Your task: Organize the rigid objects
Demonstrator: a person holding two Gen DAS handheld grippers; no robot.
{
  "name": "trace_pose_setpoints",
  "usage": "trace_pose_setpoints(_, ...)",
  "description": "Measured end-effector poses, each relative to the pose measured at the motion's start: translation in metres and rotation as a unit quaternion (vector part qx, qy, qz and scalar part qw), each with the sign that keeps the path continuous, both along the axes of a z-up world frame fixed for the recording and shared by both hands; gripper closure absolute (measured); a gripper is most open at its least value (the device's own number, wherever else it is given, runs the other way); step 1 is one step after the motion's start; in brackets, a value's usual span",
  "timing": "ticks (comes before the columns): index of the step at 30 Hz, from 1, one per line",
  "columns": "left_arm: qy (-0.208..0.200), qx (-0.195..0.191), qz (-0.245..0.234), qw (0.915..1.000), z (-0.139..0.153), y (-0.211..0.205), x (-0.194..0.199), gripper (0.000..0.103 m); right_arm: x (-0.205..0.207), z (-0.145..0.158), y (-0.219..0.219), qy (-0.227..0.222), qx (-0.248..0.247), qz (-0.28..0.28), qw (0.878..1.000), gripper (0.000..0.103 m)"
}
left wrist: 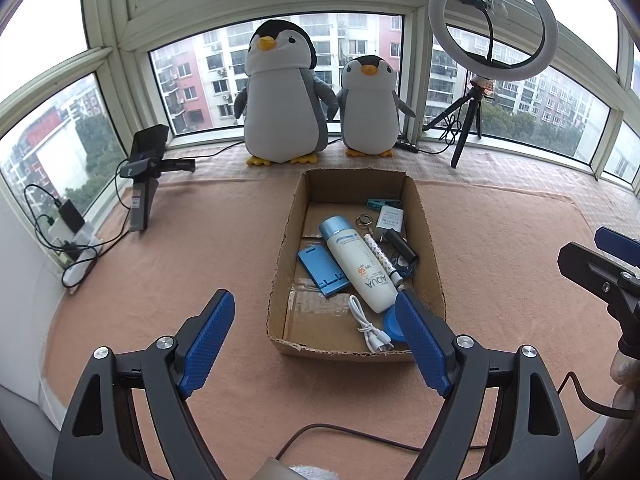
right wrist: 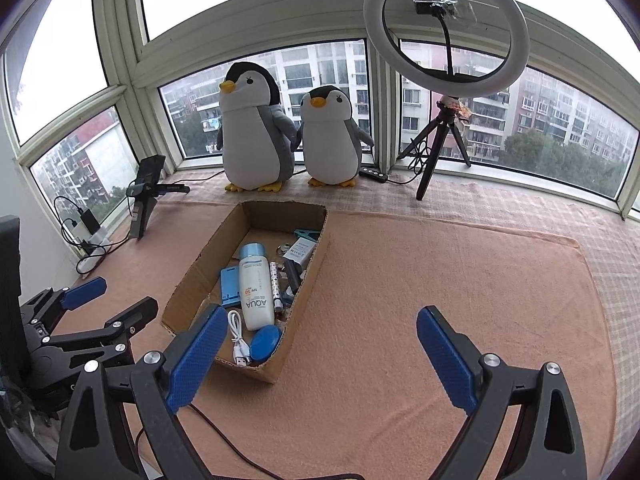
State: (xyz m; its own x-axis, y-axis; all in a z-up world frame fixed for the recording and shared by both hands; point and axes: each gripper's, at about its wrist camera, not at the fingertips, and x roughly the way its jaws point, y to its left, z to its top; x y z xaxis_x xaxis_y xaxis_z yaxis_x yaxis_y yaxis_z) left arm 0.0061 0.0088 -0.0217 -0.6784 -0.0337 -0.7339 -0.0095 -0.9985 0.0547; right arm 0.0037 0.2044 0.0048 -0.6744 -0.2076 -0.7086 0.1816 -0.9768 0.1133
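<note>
I have both grippers hovering short of the box (left wrist: 434, 268), so neither blocks my view into it. The left gripper (left wrist: 316, 334) has its fingers spread wide and holds nothing; the right gripper (right wrist: 320, 350) is just as wide open and bare, hanging over the pink mat (right wrist: 440, 272) to the right of the box.

Everything rigid appears to lie in the box already: the bottle (left wrist: 356, 262) lies diagonally across the middle, the blue stand (left wrist: 320, 268) flat at its left, the white cable (left wrist: 370, 326) and blue disc (left wrist: 390, 322) at the near end, the charger (left wrist: 390, 218), clip (left wrist: 382, 203) and ring (left wrist: 363, 220) toward the far end. (The black piece by the charger I cannot identify.) I judge the collecting done or nearly so, since I see nothing loose on the mat.

The penguins (left wrist: 288, 96) and ring light (left wrist: 494, 24) stand at the window, well apart.
</note>
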Motion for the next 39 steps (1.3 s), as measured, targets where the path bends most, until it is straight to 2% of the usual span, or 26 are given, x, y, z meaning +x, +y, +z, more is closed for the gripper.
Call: trace_pose_setpoints(39, -0.007, 0.002, 0.001, 1.0, -0.0035, 0.0004, -0.0017, 0.02, -0.0046, -0.009, 0.0014, -0.018, 0.004, -0.002, 1.0, 0.009)
